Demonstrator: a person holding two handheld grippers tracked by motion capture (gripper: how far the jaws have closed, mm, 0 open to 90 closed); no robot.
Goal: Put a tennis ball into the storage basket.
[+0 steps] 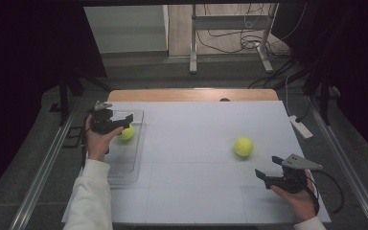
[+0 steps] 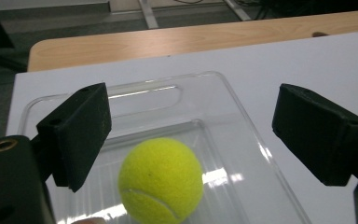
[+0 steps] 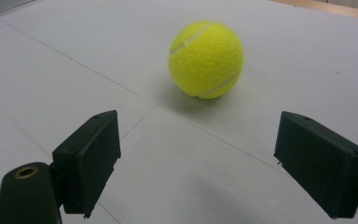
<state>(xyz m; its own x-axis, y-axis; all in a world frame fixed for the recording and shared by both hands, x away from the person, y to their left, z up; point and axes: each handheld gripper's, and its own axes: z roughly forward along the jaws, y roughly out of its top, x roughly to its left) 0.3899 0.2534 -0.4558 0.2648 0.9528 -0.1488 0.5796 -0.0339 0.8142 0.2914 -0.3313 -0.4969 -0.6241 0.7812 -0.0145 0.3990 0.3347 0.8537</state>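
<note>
A yellow tennis ball (image 1: 126,132) (image 2: 161,179) lies in a clear plastic tray (image 1: 138,148) (image 2: 235,95) at the left of the table. My left gripper (image 1: 123,122) (image 2: 191,126) hovers just over it, open, with the ball low between the jaws and neither pad touching it. A second tennis ball (image 1: 243,146) (image 3: 206,59) rests on the white sheet at the right. Nearer the front edge, my right gripper (image 1: 267,166) (image 3: 198,154) points at that ball from a short distance, open and holding nothing.
A white sheet (image 1: 196,143) covers most of the wooden table, whose bare wood strip (image 1: 191,95) shows at the back. Beyond the table stand metal frame legs (image 1: 192,48) with loose cables. A power strip (image 1: 301,127) lies on the floor at the right.
</note>
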